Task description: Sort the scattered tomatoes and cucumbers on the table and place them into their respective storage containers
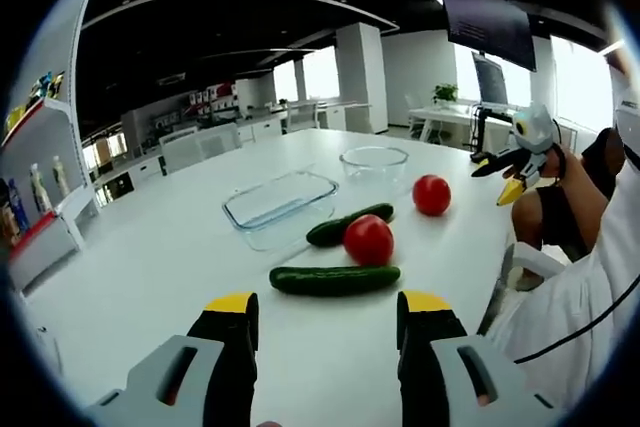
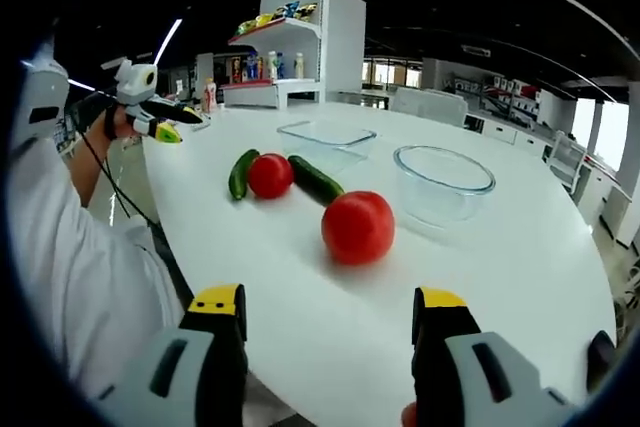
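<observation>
White table (image 1: 150,267), broad bare surface toward its near edge. Left gripper (image 1: 327,312) jaws spread wide, empty, hovering just short of a cucumber (image 1: 335,279); tomato (image 1: 368,239) behind it. Right gripper (image 2: 330,309) likewise wide open, empty; a tomato (image 2: 358,227) lies ahead between its jaws. Rectangular glass dish (image 2: 327,137) and round glass bowl (image 2: 443,179) beyond.

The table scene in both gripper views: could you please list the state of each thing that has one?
Left gripper: open, empty.
Right gripper: open, empty.
Rectangular glass dish: empty, upright.
Round glass bowl: empty, upright.
Near tomato: loose on the table, unsorted.
Far tomato: between the two cucumbers.
Cucumber: lying flat on the table.
Second cucumber: lying flat by the dish.
</observation>
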A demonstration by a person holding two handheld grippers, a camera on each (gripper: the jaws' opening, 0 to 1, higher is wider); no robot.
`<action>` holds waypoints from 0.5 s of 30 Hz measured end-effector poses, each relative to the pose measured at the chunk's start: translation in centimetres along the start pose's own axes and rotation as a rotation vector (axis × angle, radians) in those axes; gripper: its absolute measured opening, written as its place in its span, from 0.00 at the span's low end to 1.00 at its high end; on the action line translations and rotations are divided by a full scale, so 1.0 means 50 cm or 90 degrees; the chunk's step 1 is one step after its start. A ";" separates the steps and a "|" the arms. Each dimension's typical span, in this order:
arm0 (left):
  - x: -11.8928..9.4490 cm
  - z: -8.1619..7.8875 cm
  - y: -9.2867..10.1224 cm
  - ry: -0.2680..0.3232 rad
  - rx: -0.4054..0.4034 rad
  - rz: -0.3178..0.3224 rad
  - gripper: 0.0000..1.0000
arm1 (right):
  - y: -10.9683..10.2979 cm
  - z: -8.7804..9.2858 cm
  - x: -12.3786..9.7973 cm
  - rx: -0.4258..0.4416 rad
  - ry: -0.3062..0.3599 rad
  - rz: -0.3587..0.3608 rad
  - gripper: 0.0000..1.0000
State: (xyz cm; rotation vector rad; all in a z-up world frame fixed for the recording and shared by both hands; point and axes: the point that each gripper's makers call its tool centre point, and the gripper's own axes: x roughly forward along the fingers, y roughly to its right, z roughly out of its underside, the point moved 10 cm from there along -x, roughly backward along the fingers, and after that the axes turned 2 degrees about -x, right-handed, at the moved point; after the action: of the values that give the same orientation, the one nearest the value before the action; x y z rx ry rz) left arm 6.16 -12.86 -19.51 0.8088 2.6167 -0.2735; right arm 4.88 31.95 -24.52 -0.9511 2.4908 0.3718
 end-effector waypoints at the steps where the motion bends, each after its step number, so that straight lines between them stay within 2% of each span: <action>1: -0.004 -0.001 -0.005 0.005 -0.003 -0.001 0.55 | 0.001 -0.002 0.004 -0.001 -0.003 0.001 0.65; 8: -0.003 0.017 -0.020 0.003 -0.015 -0.012 0.55 | -0.015 -0.026 0.032 -0.019 0.004 -0.026 0.65; 15: 0.009 0.020 -0.014 -0.001 -0.015 -0.008 0.54 | -0.015 -0.014 0.033 -0.020 -0.006 -0.028 0.64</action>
State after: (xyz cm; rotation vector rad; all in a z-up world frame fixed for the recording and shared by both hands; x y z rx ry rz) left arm 5.71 -13.51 -20.54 0.7842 2.6192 -0.2461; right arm 4.05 30.20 -24.80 -1.0120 2.4586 0.4014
